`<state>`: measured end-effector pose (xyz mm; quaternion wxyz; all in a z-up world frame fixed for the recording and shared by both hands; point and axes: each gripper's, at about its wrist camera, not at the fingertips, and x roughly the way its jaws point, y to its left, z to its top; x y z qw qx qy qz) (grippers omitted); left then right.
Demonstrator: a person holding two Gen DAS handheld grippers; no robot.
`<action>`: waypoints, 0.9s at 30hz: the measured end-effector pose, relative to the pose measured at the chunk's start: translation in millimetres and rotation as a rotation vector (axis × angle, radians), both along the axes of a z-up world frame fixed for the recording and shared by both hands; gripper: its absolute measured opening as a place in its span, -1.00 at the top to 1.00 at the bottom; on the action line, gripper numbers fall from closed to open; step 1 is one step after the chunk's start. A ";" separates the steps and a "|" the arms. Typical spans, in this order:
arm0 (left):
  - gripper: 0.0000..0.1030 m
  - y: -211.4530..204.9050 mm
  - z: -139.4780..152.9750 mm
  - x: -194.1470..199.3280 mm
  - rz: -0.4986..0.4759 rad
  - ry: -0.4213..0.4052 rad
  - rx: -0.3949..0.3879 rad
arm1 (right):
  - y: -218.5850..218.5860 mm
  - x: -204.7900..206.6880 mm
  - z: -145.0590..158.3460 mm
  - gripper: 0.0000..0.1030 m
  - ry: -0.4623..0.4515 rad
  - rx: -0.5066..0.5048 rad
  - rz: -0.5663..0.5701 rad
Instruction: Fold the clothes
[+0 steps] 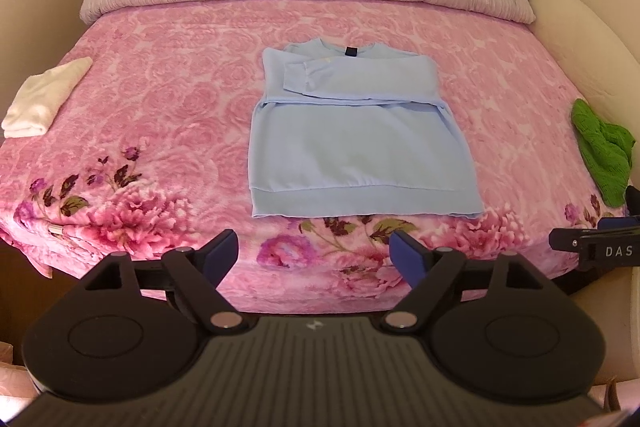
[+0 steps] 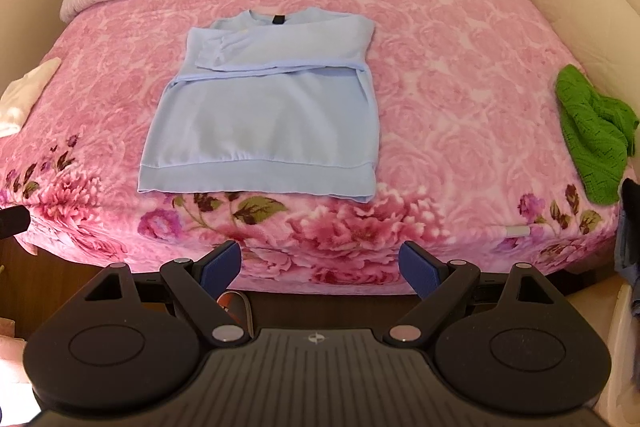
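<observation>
Both the left claw [image 1: 314, 251] and the right claw [image 2: 320, 263] hung spread apart and empty off the bed's near edge, aimed at the light blue sweatshirt [image 1: 356, 139], which lay flat mid-blanket [image 1: 160, 75], sleeves folded across its chest. Only the left view showed the white folded cloth [image 1: 44, 99] whole.

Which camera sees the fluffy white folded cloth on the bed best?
The left wrist view. There the folded white cloth lies whole on the pink flowered blanket, at its left side. In the right wrist view the cloth is partly cut off at the picture's left edge.
</observation>
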<state>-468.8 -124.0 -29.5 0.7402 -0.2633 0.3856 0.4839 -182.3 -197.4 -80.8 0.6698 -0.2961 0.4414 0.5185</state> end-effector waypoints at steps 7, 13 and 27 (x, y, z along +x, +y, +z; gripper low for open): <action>-0.57 -1.8 -2.4 1.4 0.000 -0.006 0.003 | -4.9 5.3 1.9 -0.72 -0.012 0.006 0.006; -0.58 6.6 -6.1 7.0 0.000 -0.010 -0.005 | -1.3 9.9 6.1 -0.72 -0.025 0.022 0.002; -0.61 81.7 -50.8 14.4 -0.020 -0.051 -0.111 | 52.6 29.0 -24.5 -0.72 0.011 -0.053 -0.045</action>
